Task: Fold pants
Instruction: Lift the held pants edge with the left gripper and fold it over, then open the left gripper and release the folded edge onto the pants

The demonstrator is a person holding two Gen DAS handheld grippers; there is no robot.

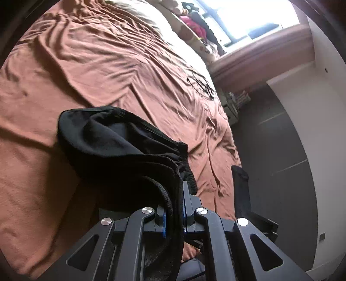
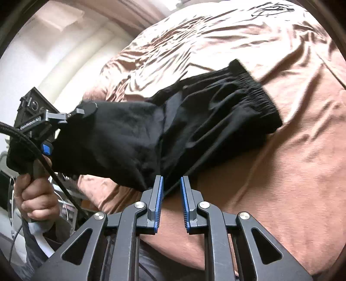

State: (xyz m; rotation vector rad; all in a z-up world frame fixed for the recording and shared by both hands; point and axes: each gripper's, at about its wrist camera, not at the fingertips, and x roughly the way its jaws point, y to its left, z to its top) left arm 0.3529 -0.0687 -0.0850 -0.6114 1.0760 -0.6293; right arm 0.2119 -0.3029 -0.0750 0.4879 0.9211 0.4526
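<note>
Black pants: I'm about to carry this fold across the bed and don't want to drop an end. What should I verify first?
1. Left gripper clamped on the black pants: ok, cloth fills its jaws.
2. Right gripper holding cloth: not ok, jaws apart, only a drawstring crosses the gap.
3. Elastic cuff resting on the bedsheet: ok.
4. Pants flat: not ok, bunched.
5. Cable tangle lying away from the pants: ok.

pants (image 1: 121,147) hiding left jaws, window (image 1: 248,17) overexposed
</note>
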